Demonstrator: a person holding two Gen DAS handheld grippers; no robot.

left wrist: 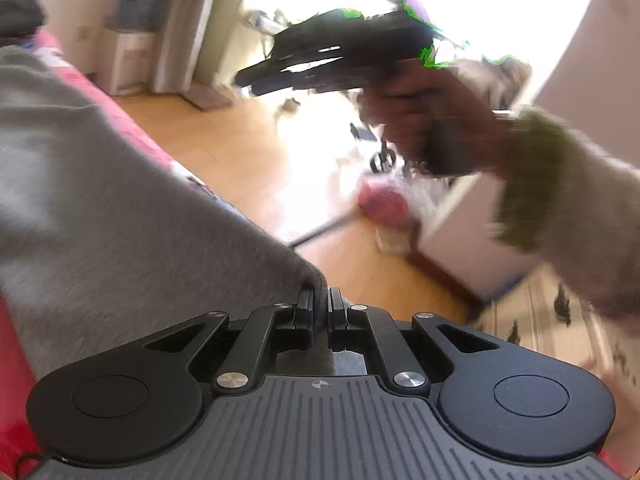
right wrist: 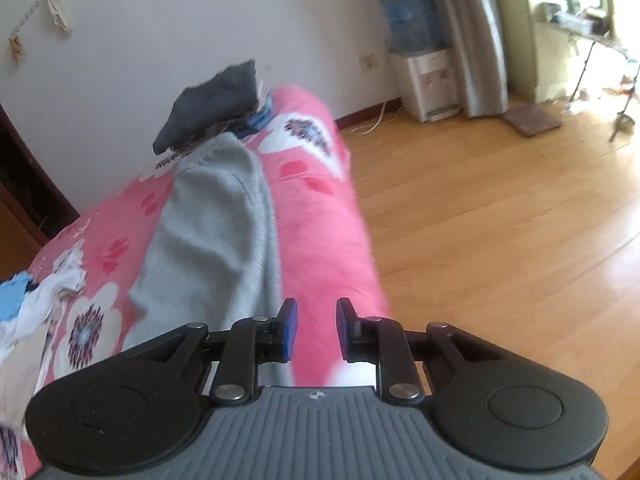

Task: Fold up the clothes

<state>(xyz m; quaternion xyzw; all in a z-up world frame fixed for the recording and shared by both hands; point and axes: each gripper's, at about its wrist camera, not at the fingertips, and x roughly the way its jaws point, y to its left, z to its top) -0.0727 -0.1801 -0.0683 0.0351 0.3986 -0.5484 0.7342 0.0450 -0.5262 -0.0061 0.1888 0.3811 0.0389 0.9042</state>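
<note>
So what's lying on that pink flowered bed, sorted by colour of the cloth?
Grey: 1, the long grey fleece garment, its near end pinched by the left gripper.
Dark: 1, the folded dark pile by the wall.
Pale and blue: 1, the loose heap of white and light blue clothes at the left edge; its pieces cannot be counted.
Total: 3 groups.

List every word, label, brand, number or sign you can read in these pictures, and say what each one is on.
No readable text in either view.
Claw housings: only a small round crosshair mark, no letters.
Water dispenser: marks on its front panel, too small and blurred to read.
Pink bedspread: flower pattern only, no words.
Items pinned on the wall: too blurred to tell.
</note>
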